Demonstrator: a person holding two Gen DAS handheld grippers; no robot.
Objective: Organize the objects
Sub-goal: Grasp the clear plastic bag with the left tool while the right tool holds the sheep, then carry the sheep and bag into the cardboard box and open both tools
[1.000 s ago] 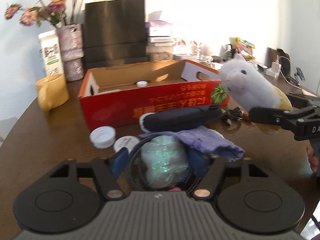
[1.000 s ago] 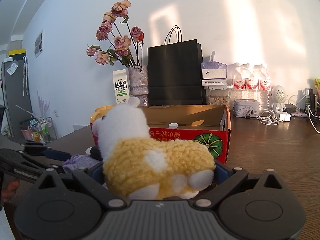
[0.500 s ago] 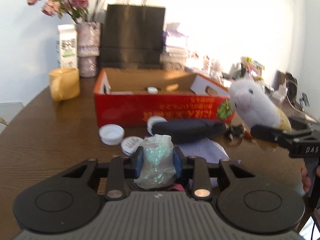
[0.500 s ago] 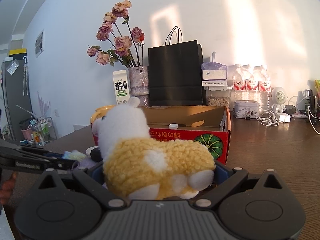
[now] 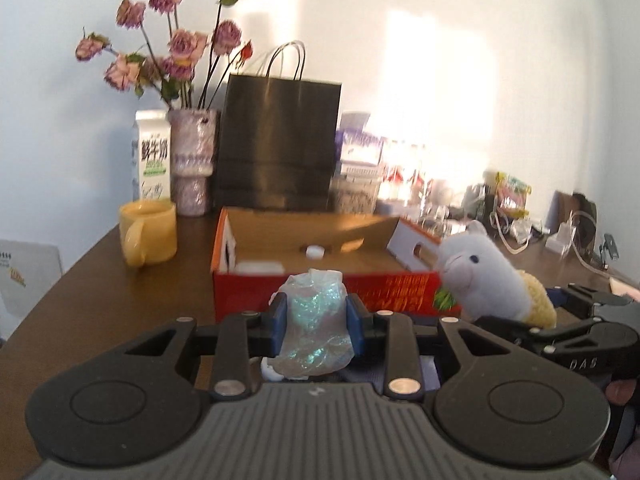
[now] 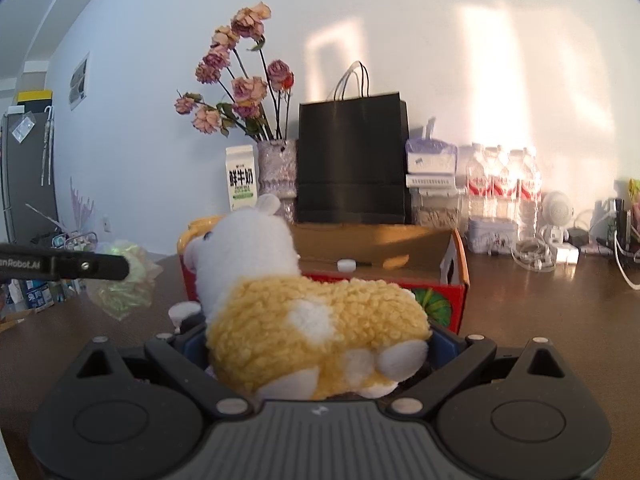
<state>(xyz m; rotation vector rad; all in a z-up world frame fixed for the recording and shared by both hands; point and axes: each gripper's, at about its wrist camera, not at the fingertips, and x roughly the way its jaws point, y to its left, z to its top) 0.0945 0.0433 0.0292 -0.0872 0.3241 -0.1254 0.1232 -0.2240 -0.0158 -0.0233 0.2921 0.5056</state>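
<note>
L fingers [image 5: 316, 322] clamped on plastic bag [image 5: 314, 326]; R fingers [image 6: 320, 350] clamped on plush sheep [image 6: 304, 312].

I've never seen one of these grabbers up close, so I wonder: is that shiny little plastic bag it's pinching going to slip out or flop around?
The plastic bag probably flops: it looks crumpled and bulges above and below the left hand-held gripper. It seems light, since a pinch carries it. The glossy film may be slippery, though the pads squeeze it in.

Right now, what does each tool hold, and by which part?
Left tool: crumpled iridescent plastic bag, pinched at its middle. Right tool: plush alpaca, clamped at its yellow body.
</note>
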